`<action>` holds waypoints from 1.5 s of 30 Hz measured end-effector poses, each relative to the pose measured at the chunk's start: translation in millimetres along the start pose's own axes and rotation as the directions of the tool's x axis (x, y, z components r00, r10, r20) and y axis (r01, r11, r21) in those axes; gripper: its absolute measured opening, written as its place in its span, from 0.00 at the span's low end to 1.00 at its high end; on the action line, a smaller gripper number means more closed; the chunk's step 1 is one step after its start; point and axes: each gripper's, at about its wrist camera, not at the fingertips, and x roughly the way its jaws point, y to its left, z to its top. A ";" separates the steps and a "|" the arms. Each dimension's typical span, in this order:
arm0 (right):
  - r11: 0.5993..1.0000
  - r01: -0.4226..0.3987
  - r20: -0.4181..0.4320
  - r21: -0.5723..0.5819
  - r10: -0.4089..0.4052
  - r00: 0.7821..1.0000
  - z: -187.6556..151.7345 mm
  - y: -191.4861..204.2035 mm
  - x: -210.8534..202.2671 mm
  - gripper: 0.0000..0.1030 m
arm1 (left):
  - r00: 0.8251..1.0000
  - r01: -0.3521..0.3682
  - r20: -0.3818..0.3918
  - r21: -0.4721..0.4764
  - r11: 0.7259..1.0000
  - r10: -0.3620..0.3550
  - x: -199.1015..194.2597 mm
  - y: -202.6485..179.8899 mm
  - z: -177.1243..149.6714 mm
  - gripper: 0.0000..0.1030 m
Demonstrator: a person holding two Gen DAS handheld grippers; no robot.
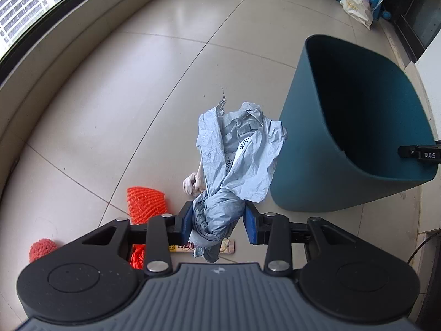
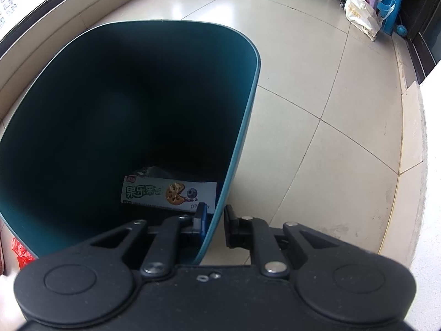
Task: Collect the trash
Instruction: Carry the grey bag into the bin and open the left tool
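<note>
Fingers of the left gripper (image 1: 217, 222) pinch the twisted lower end of a crumpled blue-grey paper (image 1: 237, 154), whose loose upper part fans out at frame centre, just left of the teal bin (image 1: 311, 187). This gripper points forward and down over the tiled floor (image 1: 154, 88). Below the paper lie orange mesh (image 1: 146, 202), a pale wad (image 1: 193, 183) and a snack wrapper (image 1: 228, 247) near the lower middle. In the right wrist view, the right gripper (image 2: 213, 227) straddles the bin's (image 2: 242, 138) near wall, one finger inside and one outside, narrowly parted around the rim; whether both pads touch the wall I cannot tell. A cookie box (image 2: 168, 193) lies at the bin's bottom.
</note>
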 end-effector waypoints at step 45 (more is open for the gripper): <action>0.999 -0.042 0.012 0.003 0.042 0.999 -2.6 -5.9 -6.1 0.13 | 0.993 0.072 -0.109 0.264 0.962 -0.044 117.2 -205.5 91.4 0.45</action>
